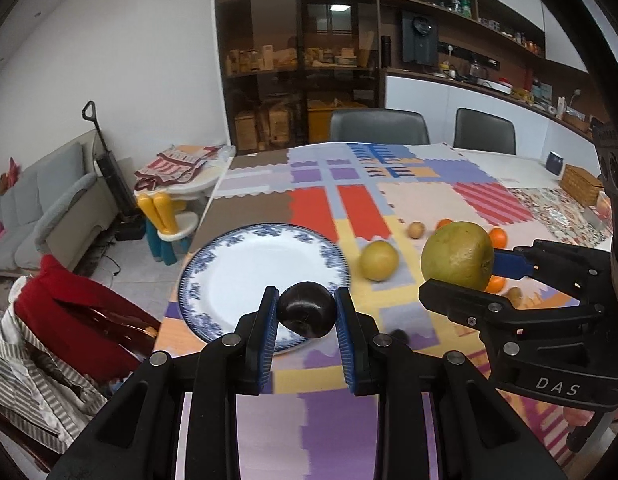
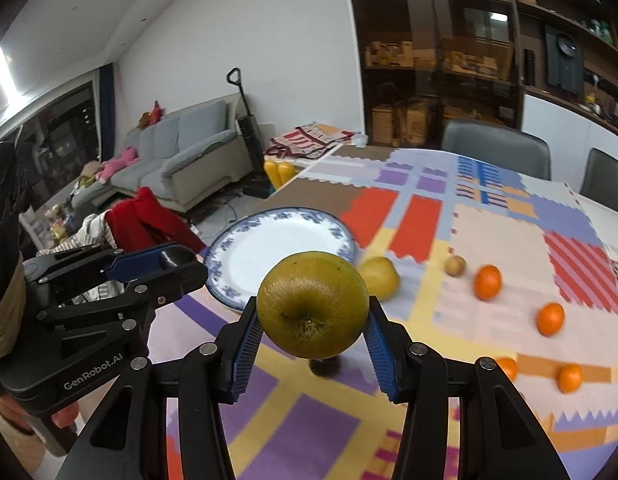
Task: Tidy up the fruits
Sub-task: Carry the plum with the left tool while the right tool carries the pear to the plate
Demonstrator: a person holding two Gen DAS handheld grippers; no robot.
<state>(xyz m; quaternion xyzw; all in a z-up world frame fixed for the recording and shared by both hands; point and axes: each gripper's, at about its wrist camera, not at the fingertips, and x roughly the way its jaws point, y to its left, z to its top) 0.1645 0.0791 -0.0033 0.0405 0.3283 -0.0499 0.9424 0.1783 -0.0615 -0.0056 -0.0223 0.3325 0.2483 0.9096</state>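
In the left wrist view my left gripper (image 1: 307, 304) is shut on a dark purple plum (image 1: 307, 314), held over the near rim of a blue-and-white plate (image 1: 245, 272). My right gripper (image 2: 313, 312) is shut on a large green apple (image 2: 313, 304), lifted above the patchwork tablecloth. The same apple (image 1: 457, 254) shows to the right of the plum. A yellow fruit (image 2: 379, 278) lies just right of the plate (image 2: 269, 248). A kiwi (image 2: 455, 265) and several oranges (image 2: 487, 282) lie scattered further right. The left gripper (image 2: 189, 266) appears at the left edge.
A small dark fruit (image 2: 325, 366) lies on the cloth under the apple. Two grey chairs (image 1: 379, 124) stand at the table's far side. A red garment (image 1: 81, 312) hangs over a chair at the left edge. A woven box (image 1: 583, 178) sits far right.
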